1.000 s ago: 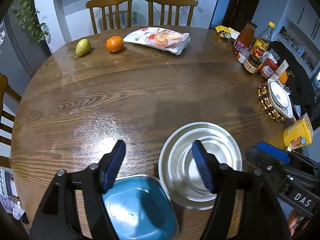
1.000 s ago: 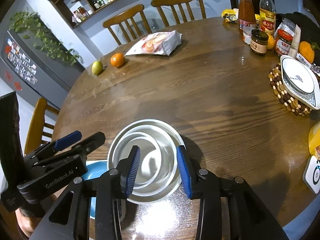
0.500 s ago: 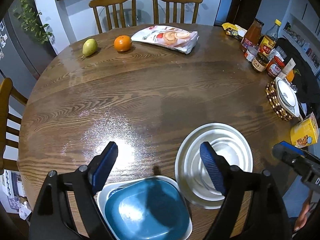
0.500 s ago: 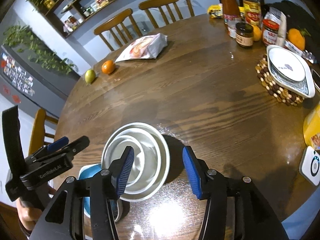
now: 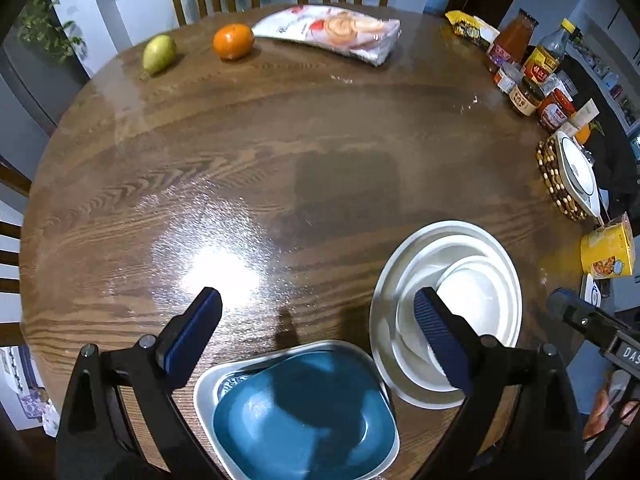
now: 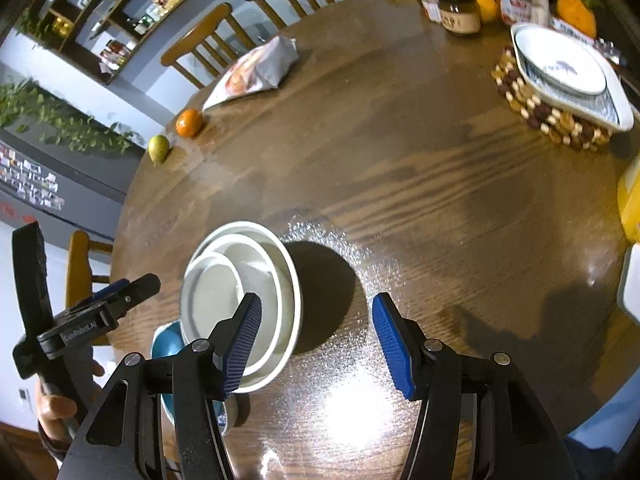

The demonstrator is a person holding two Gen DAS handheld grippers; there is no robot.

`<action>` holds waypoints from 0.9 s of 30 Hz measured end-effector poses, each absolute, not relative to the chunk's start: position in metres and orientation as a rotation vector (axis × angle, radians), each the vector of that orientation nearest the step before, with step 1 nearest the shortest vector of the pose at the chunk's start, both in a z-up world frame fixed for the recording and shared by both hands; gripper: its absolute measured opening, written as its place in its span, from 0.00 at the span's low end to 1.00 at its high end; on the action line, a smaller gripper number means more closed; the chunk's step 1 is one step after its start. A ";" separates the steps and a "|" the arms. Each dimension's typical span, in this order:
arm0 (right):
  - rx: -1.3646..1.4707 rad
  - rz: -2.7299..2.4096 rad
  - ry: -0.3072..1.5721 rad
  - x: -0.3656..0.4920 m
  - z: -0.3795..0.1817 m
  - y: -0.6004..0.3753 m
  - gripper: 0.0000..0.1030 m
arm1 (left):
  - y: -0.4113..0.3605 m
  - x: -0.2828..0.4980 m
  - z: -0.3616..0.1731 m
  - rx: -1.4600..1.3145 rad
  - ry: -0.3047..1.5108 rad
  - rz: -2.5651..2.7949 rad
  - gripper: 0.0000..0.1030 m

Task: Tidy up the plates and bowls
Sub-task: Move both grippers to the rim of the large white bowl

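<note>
A blue square bowl (image 5: 304,412) rests in a silver square plate (image 5: 208,384) at the table's near edge. Right of it stands a stack of white round bowls and plates (image 5: 472,292), nested. My left gripper (image 5: 318,332) hovers over the blue bowl's far rim; its jaws are opening, wide apart, and touch nothing. My right gripper (image 6: 316,342) hangs over bare table just right of the white stack (image 6: 240,292), its jaws opening with nothing between them. Its left finger (image 6: 242,340) overlaps the stack's rim in view. A hand holds the left gripper (image 6: 92,312) at the left.
At the far side lie a pear (image 5: 159,54), an orange (image 5: 233,41) and a snack bag (image 5: 332,32). Jars and bottles (image 5: 528,80) crowd the right edge, with a white dish on a beaded trivet (image 6: 560,68) and a yellow cup (image 5: 608,252). Chairs stand behind the table.
Both grippers have widened. The left one has drawn back, so more of the blue bowl shows beneath it. The right one has slid right, off the white stack, and rolled.
</note>
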State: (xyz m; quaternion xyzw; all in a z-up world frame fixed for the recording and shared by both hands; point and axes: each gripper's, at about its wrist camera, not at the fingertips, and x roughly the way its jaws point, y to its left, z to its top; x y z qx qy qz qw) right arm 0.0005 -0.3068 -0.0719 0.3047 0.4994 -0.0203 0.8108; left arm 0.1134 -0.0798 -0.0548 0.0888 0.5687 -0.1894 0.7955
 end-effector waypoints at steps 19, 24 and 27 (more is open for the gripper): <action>0.749 -0.066 1.142 -0.005 -0.104 -0.314 0.57 | -0.085 0.125 -0.080 0.314 1.293 -0.449 0.93; 0.755 -0.064 1.145 -0.006 -0.104 -0.314 0.57 | -0.083 0.126 -0.083 0.335 1.300 -0.447 0.93; 0.755 -0.062 1.146 -0.006 -0.104 -0.314 0.57 | -0.084 0.127 -0.087 0.337 1.314 -0.449 0.93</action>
